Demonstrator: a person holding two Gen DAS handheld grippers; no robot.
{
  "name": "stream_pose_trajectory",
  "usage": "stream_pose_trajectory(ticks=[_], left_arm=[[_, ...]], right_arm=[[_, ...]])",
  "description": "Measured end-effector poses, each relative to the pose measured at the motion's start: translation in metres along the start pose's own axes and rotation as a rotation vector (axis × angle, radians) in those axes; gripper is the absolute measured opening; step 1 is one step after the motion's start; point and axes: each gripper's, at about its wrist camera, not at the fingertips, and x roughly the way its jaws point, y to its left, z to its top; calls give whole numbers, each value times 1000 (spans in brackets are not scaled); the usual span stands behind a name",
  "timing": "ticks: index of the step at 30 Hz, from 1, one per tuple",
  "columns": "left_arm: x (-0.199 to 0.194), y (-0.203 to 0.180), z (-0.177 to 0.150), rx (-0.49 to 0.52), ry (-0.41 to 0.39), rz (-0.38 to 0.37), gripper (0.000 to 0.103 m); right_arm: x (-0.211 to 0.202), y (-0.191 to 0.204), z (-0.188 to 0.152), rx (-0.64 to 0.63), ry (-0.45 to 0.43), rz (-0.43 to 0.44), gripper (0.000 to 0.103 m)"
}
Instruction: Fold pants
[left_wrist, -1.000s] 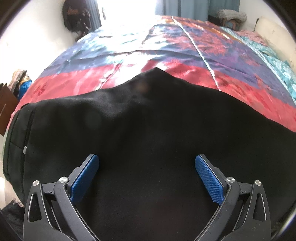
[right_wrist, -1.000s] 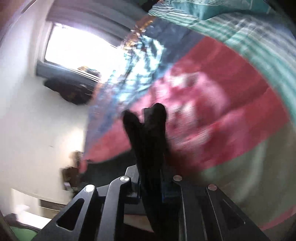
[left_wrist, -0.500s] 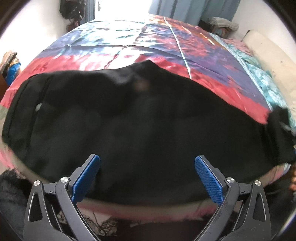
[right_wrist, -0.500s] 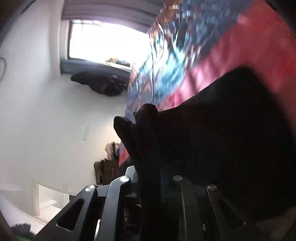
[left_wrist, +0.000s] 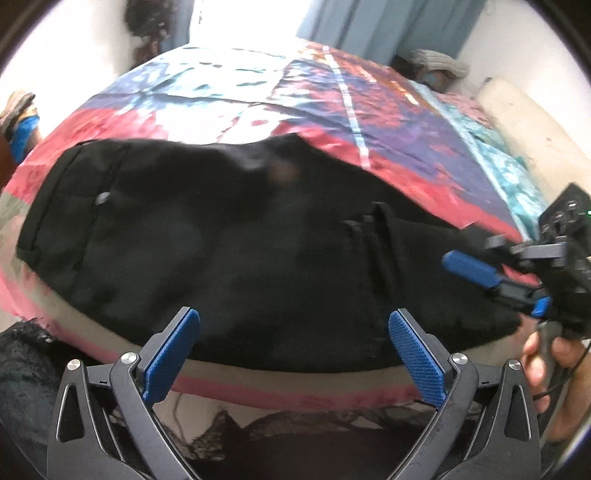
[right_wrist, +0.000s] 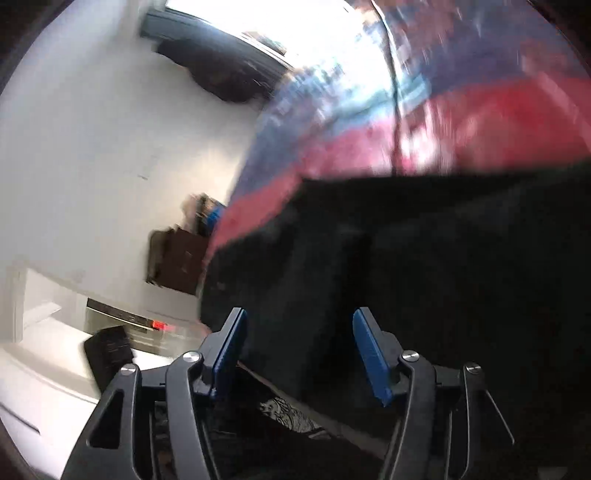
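Letting go of the folded leg end — fold step just about done.

One pair of black pants (left_wrist: 229, 251) flat on the bed (left_wrist: 229, 99), near its front edge. Two tools: left tool (left_wrist: 291, 354) spread wide and empty, right tool (right_wrist: 299, 350) opening, cloth under it, not pinched. Next — probably smoothing, then grabbing an end for another fold.

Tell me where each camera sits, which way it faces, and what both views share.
Left wrist: on the left tool, angled down at the black pants on the colourful bedspread; its open fingers show, plus the right tool and a hand.
Right wrist: on the right tool, rolled sideways, facing pants, wall and window; its jaws are opening, gripping nothing.
Shared: pants, bedspread.
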Motion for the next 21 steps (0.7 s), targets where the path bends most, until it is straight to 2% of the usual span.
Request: stream_pose_trajectory(ticks=[2, 4, 5, 6, 7, 8, 10, 11, 13, 16, 18, 21], left_arm=[[0, -19, 1, 49, 5, -53, 101], [2, -38, 4, 92, 10, -102, 98], [4, -50, 6, 113, 15, -128, 84], [12, -62, 10, 131, 37, -146, 76], [21, -71, 14, 140, 67, -147, 62], [31, -77, 18, 145, 93, -131, 57], [49, -87, 23, 151, 118, -69, 53], [57, -90, 25, 158, 125, -33, 34], [72, -96, 25, 190, 152, 46, 8], [67, -95, 21, 176, 138, 63, 5], [53, -91, 18, 163, 115, 54, 5], [62, -79, 7, 129, 147, 65, 5]], right_arm=[[-43, 4, -7, -92, -87, -70, 79], [-72, 2, -17, -140, -146, -140, 84], [-89, -4, -25, -154, -173, -185, 84], [-101, -11, -28, -157, -187, -217, 84], [-125, -19, -45, -156, -208, -260, 84], [-134, -24, -52, -152, -221, -283, 84], [-151, -37, -64, -132, -257, -330, 84], [-156, -41, -71, -123, -272, -344, 84], [-172, -50, -81, -104, -291, -364, 84], [-165, -56, -74, -83, -287, -394, 84], [-169, -55, -71, -118, -310, -412, 84], [-173, -54, -71, -157, -314, -419, 84]])
